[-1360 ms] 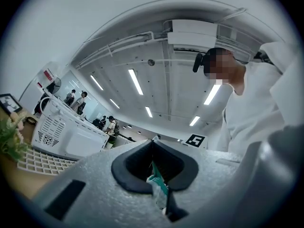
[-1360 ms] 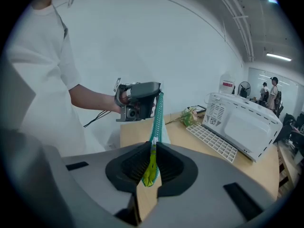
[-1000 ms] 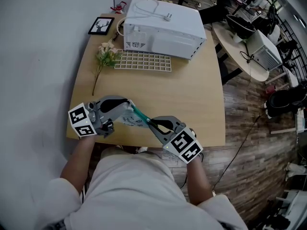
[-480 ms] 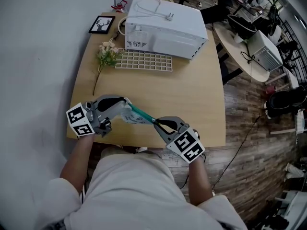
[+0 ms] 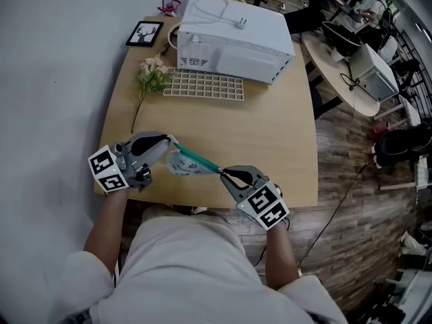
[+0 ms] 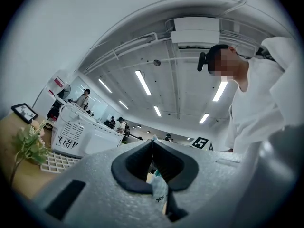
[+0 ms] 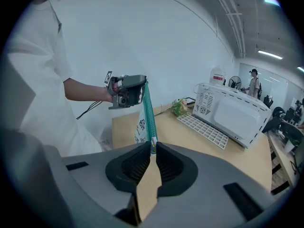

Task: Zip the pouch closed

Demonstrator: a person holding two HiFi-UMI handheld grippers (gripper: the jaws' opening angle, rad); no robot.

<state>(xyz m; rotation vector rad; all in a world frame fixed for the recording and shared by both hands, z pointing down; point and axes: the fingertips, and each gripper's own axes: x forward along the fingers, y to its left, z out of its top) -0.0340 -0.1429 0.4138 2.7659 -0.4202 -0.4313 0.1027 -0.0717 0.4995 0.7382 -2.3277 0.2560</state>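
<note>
Wooden table (image 5: pixel 270 147), left hand-held gripper (image 5: pixel 170 141) clamped on pouch (image 5: pixel 183 167) corner, right hand-held gripper (image 5: pixel 223 175) pinching its zipper pull (image 7: pixel 152 147).

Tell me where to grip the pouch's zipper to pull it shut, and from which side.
Pinch the small pull tab at the teal zipper's near end, coming in along the zipper line, as the right tongs do; the left tongs clamp the pouch's far corner, holding it taut.
</note>
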